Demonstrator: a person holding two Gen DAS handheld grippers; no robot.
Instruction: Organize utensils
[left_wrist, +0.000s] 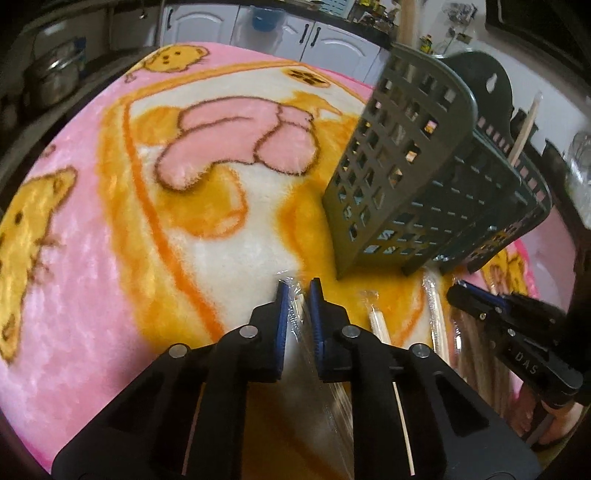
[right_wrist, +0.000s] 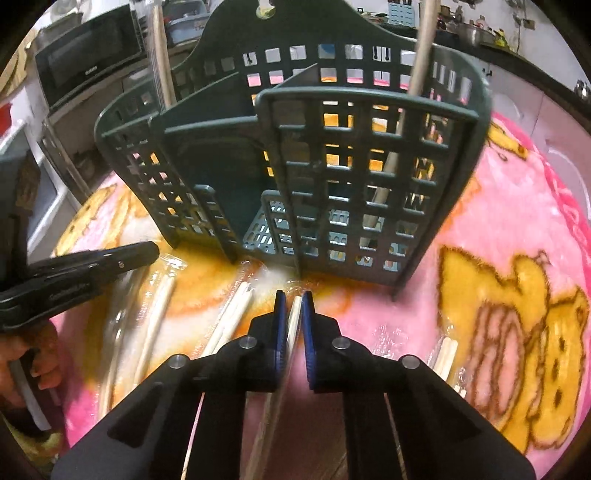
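Left tool (left_wrist: 299, 291) is clenched on wrapped chopsticks (left_wrist: 295, 314); right tool (right_wrist: 293, 299) likewise on another pair (right_wrist: 293, 317). Both pairs are pinched near tips, prob. for upending into green caddy (right_wrist: 369, 166), at 12 o'clock on blanket-covered desk (left_wrist: 110, 221). Loose pairs lie btwn.

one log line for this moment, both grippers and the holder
left gripper: shut on wrapped chopsticks | right gripper: shut on wrapped chopsticks | green holder: upright on blanket

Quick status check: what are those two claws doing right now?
Left gripper shut on a wrapped chopstick pair. Right gripper shut on another wrapped chopstick pair. Green utensil caddy straight ahead, one stick already inside. More wrapped pairs lying loose on blanket.
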